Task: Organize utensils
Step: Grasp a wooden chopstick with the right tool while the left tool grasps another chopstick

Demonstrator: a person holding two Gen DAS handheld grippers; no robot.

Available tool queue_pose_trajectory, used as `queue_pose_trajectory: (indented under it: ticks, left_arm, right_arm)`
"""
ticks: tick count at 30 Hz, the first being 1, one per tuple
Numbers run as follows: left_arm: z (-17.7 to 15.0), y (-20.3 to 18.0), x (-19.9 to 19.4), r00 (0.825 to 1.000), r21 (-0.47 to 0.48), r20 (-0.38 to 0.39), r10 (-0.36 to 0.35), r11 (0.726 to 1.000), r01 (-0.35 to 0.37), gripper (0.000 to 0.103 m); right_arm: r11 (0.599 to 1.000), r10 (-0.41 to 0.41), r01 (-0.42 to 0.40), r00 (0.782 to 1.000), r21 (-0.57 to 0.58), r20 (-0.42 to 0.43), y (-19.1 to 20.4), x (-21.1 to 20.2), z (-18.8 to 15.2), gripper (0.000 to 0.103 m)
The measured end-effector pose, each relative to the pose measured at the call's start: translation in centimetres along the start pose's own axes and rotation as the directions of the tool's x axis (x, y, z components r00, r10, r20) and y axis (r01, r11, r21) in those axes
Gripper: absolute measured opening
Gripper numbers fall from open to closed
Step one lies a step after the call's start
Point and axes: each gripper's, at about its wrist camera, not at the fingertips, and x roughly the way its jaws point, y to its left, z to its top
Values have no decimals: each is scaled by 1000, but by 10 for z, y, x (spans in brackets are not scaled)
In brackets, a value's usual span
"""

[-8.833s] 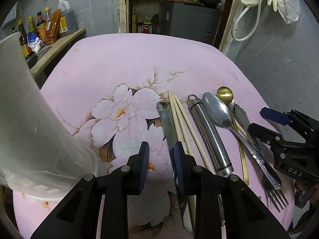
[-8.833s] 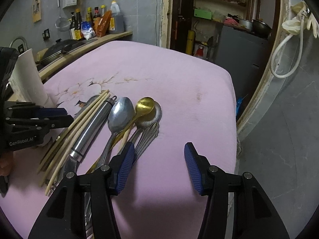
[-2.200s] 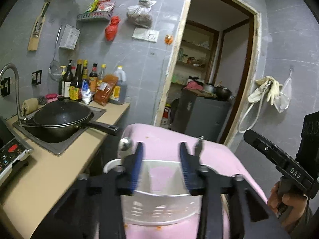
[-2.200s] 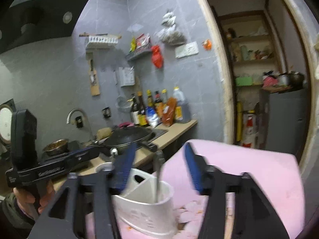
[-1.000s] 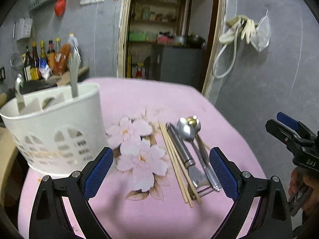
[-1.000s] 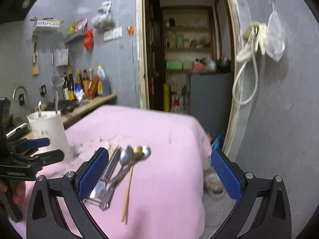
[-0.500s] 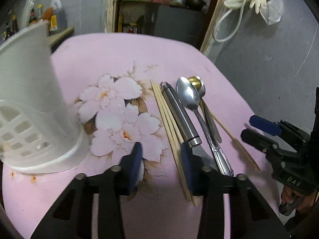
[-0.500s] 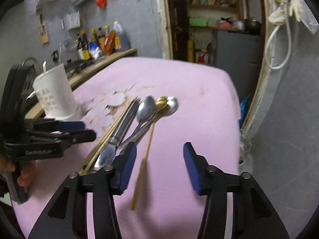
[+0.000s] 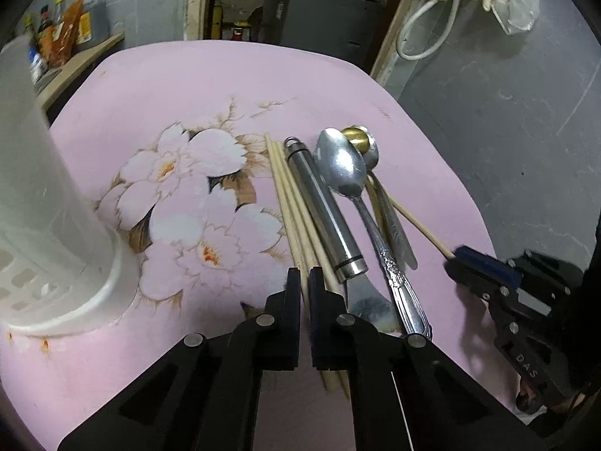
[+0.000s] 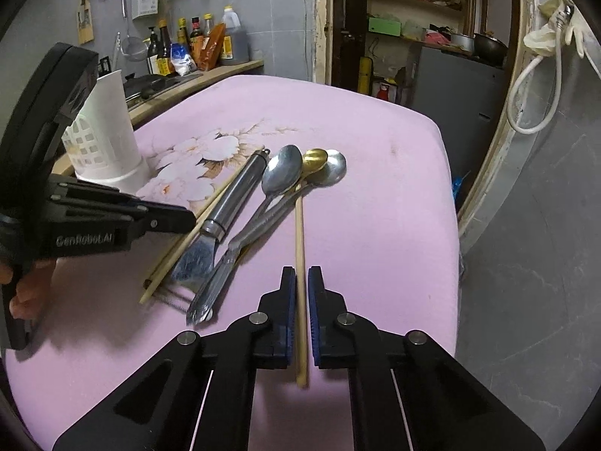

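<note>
right wrist view: right gripper (image 10: 299, 282) is clenched on a single loose chopstick (image 10: 299, 233) at the lower centre of the frame, jaws having just closed with the stick between the blue pads; its far end lies by the gold spoon (image 10: 314, 159). left wrist view: left gripper (image 9: 304, 282) has likewise just closed, pads clamped on one chopstick of the bundle of chopsticks (image 9: 287, 195) at centre frame.

judgement on the step: each hand takes a chopstick to drop in the white utensil holder (image 9: 49, 203), left edge of the left view, upper left in the right view (image 10: 107, 131). lift straight up so the stick doesn't drag the neighbours. the right grip sits near the stick's close end, so the long far part may sag or swing; tilt slowly. the left stick lies tight against the others, so check that only one comes up. turn each upright before lowering it into a compartment.

counts on the pink flowered cloth (image 9: 225, 86):
- chopsticks: one loose, about three in the bundle; exact number hard to tell where they overlap
- steel-handled knife (image 9: 325, 218): one, blade toward the bottom of the frame
- large steel spoon (image 9: 343, 169): one
- gold spoon: one
- smaller steel spoon (image 10: 332, 173): one, bowl partly under the gold one
- fork tines seem to poke out under the pile in the right view; not sure
- holder: one, contents not visible now
</note>
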Motion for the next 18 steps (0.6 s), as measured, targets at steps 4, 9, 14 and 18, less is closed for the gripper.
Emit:
queue_pose_trajectory:
  ticks: [4,9,14,18]
  left_arm:
    - [-7,6,-7,1000,-28,3,-2,1000,2,2]
    - [-20,10,-21,1000,-31,-2,12,999,-12,2]
    - [-22,10,-24,1000,-17,-14,14,1000,-14,2]
    - [-15,11,-20,999,-6,-40,15,1000,-15,3]
  right_arm:
    - [1000,-6,7,1000,16,-8,-2,-11,-13,4]
    - [1000,0,0,1000,22,-19,-2,-20,-19,4]
    - [999,49,-48,997,15,-64,-7,-6,-2,6]
    - [996,72,-77,991,-42,-110,-6,13,20,9]
